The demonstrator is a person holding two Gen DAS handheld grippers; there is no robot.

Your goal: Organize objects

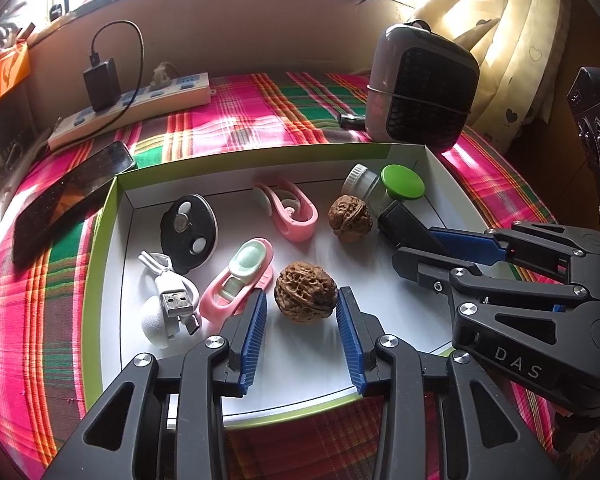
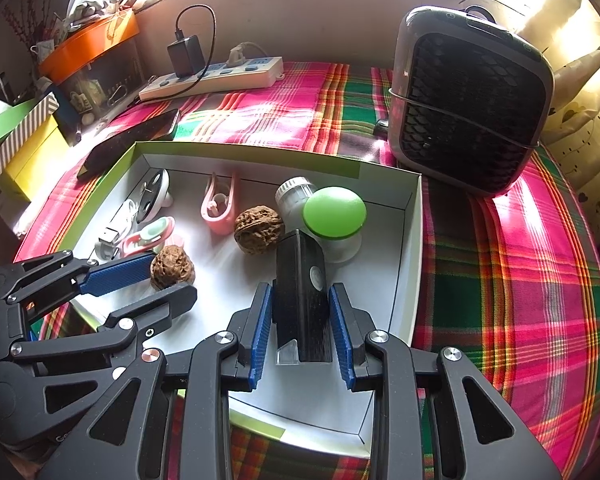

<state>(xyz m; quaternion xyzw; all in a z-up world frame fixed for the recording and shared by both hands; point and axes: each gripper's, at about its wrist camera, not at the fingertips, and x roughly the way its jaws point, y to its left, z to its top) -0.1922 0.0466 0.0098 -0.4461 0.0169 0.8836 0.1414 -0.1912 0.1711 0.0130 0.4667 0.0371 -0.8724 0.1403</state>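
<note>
L gripper straddles the near walnut w/ jaws apart, daylight both sides, pads not pressing; nut sits loose on floor of white box. R gripper set narrow around a black block, pads look right against its flat sides, prob gripping it, front end near the box floor. Walnut: light, hard, ridged shell so decent bite, but round, likely to roll or squirt out; take it across the widest part. Block: stiff, flat-sided, easy hold. Just L of L gripper: pink clip, USB cable. Beyond: 2nd walnut, green-lid jar, black oval disc. Farther, outside box: fan
</note>
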